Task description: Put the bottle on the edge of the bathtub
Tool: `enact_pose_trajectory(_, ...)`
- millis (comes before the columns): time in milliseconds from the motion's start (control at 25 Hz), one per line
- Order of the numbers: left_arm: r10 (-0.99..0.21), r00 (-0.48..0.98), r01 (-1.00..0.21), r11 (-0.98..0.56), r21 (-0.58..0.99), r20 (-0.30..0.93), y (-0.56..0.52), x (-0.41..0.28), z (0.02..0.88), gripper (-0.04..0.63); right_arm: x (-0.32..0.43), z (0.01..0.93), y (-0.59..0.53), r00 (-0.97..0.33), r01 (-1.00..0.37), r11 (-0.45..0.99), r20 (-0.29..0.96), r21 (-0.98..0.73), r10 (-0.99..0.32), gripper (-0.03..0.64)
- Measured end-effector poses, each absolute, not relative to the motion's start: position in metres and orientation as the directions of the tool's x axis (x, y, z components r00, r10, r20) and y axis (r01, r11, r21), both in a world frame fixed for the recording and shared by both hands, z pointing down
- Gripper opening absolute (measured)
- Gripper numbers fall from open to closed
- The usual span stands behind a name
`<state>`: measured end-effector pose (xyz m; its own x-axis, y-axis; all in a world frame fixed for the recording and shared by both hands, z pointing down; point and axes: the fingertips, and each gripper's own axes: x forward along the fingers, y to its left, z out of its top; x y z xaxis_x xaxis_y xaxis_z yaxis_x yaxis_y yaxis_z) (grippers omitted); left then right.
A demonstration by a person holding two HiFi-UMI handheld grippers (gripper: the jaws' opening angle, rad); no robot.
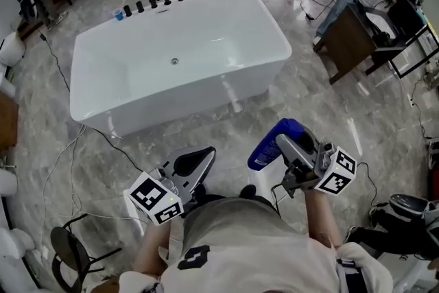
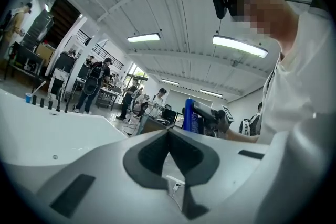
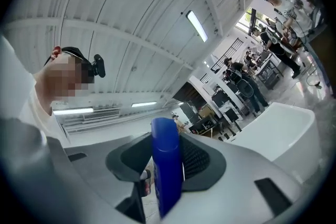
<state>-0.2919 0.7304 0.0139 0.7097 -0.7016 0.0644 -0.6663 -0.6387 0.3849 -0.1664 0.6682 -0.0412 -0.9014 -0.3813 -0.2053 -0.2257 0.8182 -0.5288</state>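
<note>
Bathtub (image 1: 184, 94) shows whole only overhead; right tongs (image 3: 168, 140) clamp bottle (image 3: 167, 178), left tongs (image 2: 168, 131) seemingly together.

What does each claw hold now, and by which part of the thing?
The right claw holds the blue bottle by its body, one pad on each side; one end sticks out past the jaws. The left claw is shut and holds nothing.

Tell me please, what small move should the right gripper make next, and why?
Probably carry the blue bottle forward toward the near rim of the white bathtub. The right gripper clamps the bottle between its fingers, yet it hangs over the floor, apart from the tub.
</note>
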Motion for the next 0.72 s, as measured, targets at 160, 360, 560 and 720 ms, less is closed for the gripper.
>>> enact_pose_trajectory(160, -0.682, 0.73, -0.642, -0.658, 0.394, 0.049, 0.722, -0.32, 0.014, 0.055, -0.191, -0.043, 0.66, -0.883, -0.294, 0.797, -0.17, -0.528, -0.438, 0.169)
enact_pose_trajectory(360, -0.659, 0.751, -0.613, -0.68, 0.402, 0.029, 0.713, -0.327, 0.014, 0.057, -0.194, -0.044, 0.654, -0.866, -0.353, 0.784, -0.137, -0.511, -0.48, 0.169)
enact_pose_trajectory(560, -0.652, 0.756, -0.612, -0.68, 0.404, 0.049, 0.699, -0.321, 0.021, 0.057, -0.187, -0.034, 0.639, -0.863, -0.363, 0.784, -0.134, -0.504, -0.486, 0.169)
enact_pose_trajectory(720, -0.658, 0.747, -0.636, -0.664, 0.394, 0.096, 0.657, -0.291, 0.021, 0.055, -0.163, -0.027, 0.591, -0.874, -0.347, 0.798, -0.139, -0.493, -0.466, 0.167)
